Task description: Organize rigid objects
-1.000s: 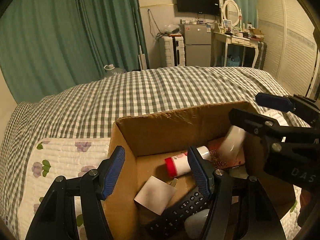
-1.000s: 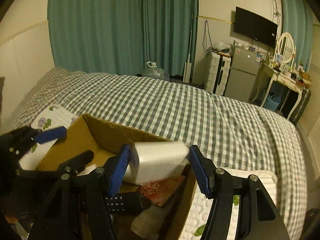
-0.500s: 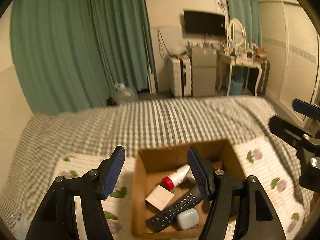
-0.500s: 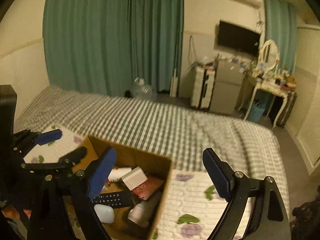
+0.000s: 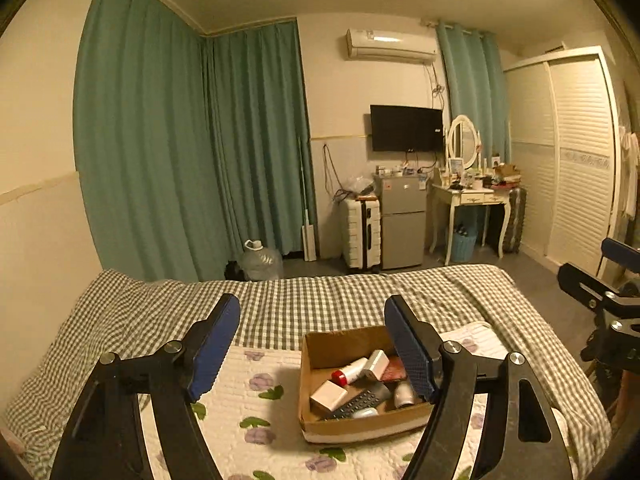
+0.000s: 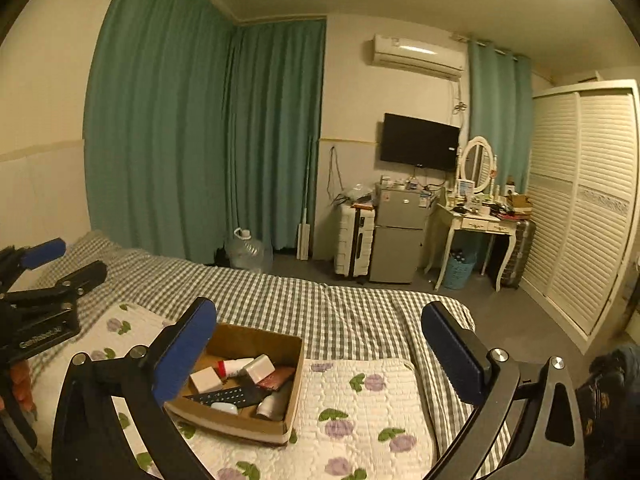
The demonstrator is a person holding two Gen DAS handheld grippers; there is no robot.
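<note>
A cardboard box (image 5: 320,350) (image 6: 294,380) sits on a floral white quilt on the bed. Inside lie a black remote (image 5: 356,400) (image 6: 228,395), a red-capped tube (image 5: 350,372) (image 6: 234,366), a white block (image 5: 376,364) (image 6: 259,368), a small white box (image 5: 329,395) (image 6: 205,380), a reddish packet (image 6: 276,377) and a grey cylinder (image 5: 404,394) (image 6: 272,404). My left gripper (image 5: 314,346) is open and empty, held high above and behind the box. My right gripper (image 6: 320,354) is open wide and empty, also high above it.
The floral quilt (image 6: 360,412) lies over a grey checked bedspread (image 5: 320,300). Green curtains, a water jug (image 5: 260,262), a white suitcase (image 5: 362,234), a small fridge (image 5: 402,226), a dressing table (image 5: 468,200) and a slatted wardrobe (image 6: 580,208) stand beyond the bed.
My right gripper opened and let the white block drop into the box. Both grippers then pulled up and back, far from the box, so the whole room shows.
</note>
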